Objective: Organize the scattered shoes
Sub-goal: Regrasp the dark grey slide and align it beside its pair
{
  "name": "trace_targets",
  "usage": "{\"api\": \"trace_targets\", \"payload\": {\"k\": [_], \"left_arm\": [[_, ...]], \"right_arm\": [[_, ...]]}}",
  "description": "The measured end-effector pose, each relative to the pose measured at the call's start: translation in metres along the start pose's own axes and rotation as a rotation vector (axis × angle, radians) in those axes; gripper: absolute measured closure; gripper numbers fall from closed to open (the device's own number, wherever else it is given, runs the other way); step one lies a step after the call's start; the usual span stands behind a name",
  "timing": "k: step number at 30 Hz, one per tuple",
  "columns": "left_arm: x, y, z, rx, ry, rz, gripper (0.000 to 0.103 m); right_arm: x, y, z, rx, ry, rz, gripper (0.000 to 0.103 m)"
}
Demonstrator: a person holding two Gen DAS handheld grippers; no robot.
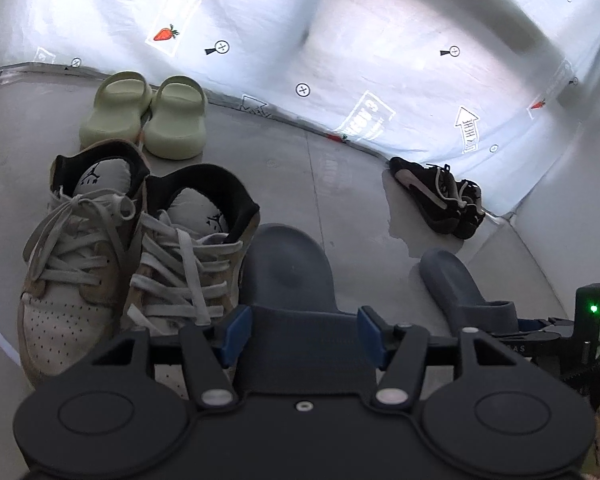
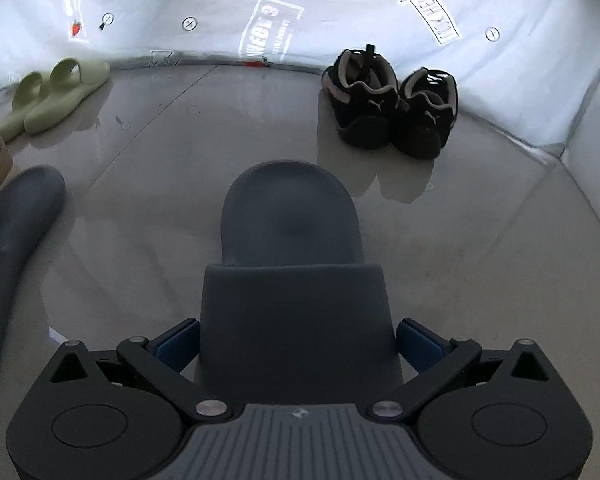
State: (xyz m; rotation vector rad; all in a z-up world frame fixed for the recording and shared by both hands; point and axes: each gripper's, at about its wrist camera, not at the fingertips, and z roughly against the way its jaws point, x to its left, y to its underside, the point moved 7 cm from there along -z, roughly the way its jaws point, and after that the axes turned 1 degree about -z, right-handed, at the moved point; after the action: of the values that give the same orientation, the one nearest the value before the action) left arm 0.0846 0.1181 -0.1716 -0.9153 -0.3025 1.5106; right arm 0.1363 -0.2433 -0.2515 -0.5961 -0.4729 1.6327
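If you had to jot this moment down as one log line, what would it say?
left gripper: around grey slide | right gripper: around other grey slide | paired already: sneakers, green slides, black trainers

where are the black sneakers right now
The pair of black suede sneakers sits together on the grey floor at the far right, near the corner against the white printed sheet wall, beyond the dark blue-grey slide sandals.

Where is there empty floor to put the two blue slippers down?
The biggest bare floor lies between the green slides on the left and the black sneakers on the right, reaching the white wall. The left side is crowded: the laced sneakers sit right behind the green slides, with the left slipper beside them. Each tongs holds one slipper.
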Motion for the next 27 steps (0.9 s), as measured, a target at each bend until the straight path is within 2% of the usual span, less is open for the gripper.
{"api": "trace_targets", "payload": {"k": [5,16,21,27], "left_arm": [[0.001,0.001,0.001,0.002,-0.014,0.005,0.043],[0.015,0.001,0.008,0.018,0.008,-0.023,0.043],[0.037,0.000,0.015,0.024,0.006,-0.022,0.043],[0.065,-0.002,0.025,0.032,0.010,-0.024,0.043]], "right_arm": [[0.021,0.004,0.006,0.006,-0.052,0.024,0.004],[0.121,0.010,0.023,0.038,-0.125,0.129,0.004],[0.153,0.002,0.023,0.055,-0.102,0.091,0.004],[0.169,-0.004,0.023,0.081,-0.046,-0.013,0.004]]}}
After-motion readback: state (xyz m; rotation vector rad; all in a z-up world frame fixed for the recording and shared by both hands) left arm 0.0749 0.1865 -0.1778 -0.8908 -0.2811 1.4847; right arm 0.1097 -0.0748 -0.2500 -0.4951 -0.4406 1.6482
